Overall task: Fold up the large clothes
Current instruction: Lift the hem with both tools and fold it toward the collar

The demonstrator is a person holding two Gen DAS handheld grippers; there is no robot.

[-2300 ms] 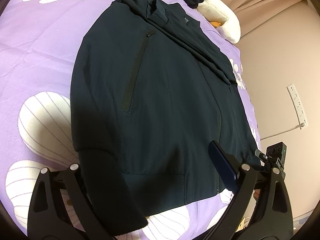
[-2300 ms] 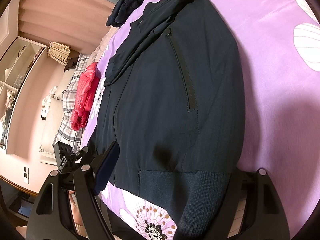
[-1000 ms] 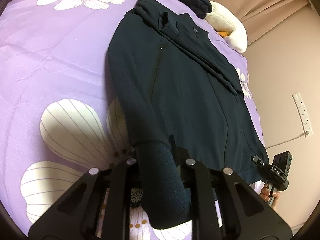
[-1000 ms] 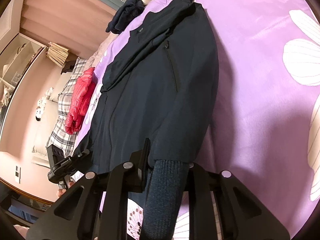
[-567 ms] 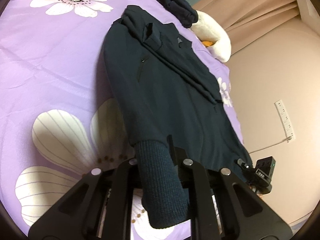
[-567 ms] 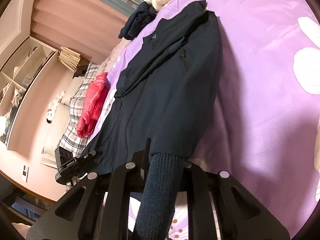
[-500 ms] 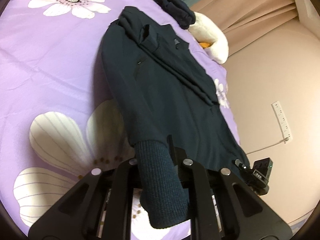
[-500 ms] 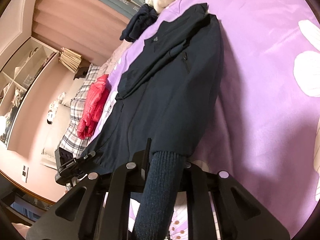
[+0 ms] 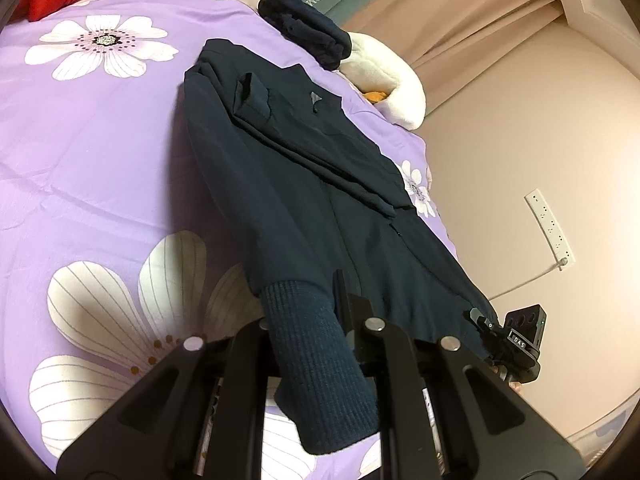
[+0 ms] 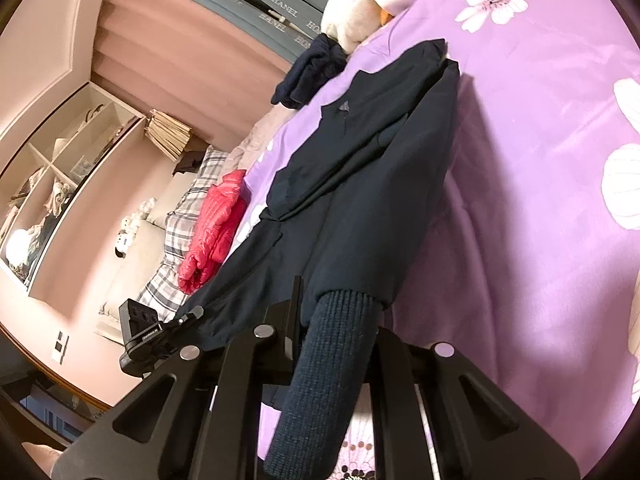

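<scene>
A dark navy jacket [image 9: 288,184] lies lengthwise on the purple flowered bedspread [image 9: 100,160], its sleeves folded across the chest. My left gripper [image 9: 302,308] is shut on the ribbed hem at one bottom corner, and the knit hangs over its fingers. My right gripper [image 10: 340,312] is shut on the ribbed hem at the opposite corner of the jacket [image 10: 360,200]. Both corners are lifted off the bed, so the lower part of the jacket slopes up toward me. Each view shows the other gripper at the far hem corner.
A red puffer jacket [image 10: 216,224] and a plaid pillow [image 10: 176,248] lie on one side of the bed. A folded dark garment [image 9: 308,32] and a white plush toy [image 9: 388,80] sit at the head. A wall socket strip [image 9: 550,228] and shelves [image 10: 60,168] border the bed.
Both grippers went from open around the hem to shut on its corners. They have since risen, lifting the hem off the bedspread, and both views have tilted up toward the headboard.
</scene>
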